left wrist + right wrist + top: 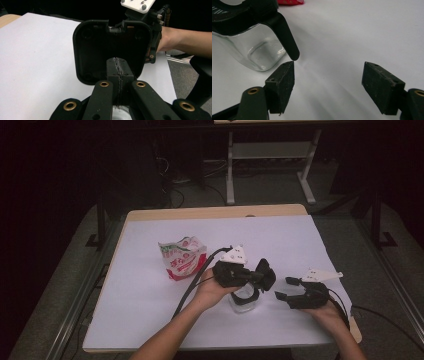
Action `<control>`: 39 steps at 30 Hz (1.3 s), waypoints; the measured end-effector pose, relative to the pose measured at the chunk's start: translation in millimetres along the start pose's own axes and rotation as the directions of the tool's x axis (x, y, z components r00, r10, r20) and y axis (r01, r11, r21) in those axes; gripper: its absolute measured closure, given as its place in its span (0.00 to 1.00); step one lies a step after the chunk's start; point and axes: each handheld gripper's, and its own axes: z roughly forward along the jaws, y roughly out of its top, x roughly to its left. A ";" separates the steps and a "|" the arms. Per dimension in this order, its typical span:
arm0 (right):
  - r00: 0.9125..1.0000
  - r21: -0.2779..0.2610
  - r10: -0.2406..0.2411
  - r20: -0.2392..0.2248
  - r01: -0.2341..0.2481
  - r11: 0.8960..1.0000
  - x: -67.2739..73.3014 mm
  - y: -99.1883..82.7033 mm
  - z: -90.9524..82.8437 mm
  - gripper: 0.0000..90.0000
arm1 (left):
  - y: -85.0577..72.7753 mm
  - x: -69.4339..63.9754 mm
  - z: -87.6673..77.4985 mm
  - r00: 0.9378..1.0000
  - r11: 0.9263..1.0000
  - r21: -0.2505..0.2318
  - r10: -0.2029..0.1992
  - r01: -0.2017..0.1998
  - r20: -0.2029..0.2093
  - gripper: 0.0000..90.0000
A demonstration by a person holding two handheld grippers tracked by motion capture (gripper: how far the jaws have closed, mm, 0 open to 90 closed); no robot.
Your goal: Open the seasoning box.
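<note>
A clear glass jar (244, 301) with a black collar stands near the table's front, its square black lid (265, 272) swung up and open. My left gripper (256, 276) reaches over the jar from the left. In the left gripper view its pads (113, 70) are pressed together, shut, in front of the lid's hollow inner face (95, 47), with nothing visible between them. My right gripper (285, 288) rests on the table just right of the jar, open. In the right gripper view, the jar (254, 47) and a black latch arm (285, 37) sit just beyond the left pad of the right gripper (328, 85).
A red, white and green snack bag (182, 257) stands left of the jar. White sheet (150, 305) covers the table. Cables trail from both grippers toward the front edge. Beyond the far edge are table legs and dark floor.
</note>
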 end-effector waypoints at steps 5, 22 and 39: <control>1.000 0.001 -0.001 0.001 0.001 1.000 0.2 -0.1 0.3 0.29 | -3.7 -0.5 -10.5 1.000 1.000 -0.005 -0.017 0.017 -0.002 1.00; 1.000 0.006 0.004 -0.005 -0.004 1.000 0.9 -0.8 1.4 0.29 | -26.4 4.7 -53.2 0.995 0.996 -0.007 -0.095 0.094 -0.034 0.84; 1.000 0.005 -0.001 -0.005 0.001 1.000 1.1 -1.2 2.6 0.29 | -59.0 -1.5 -81.9 0.989 0.993 0.011 -0.115 0.117 -0.094 0.67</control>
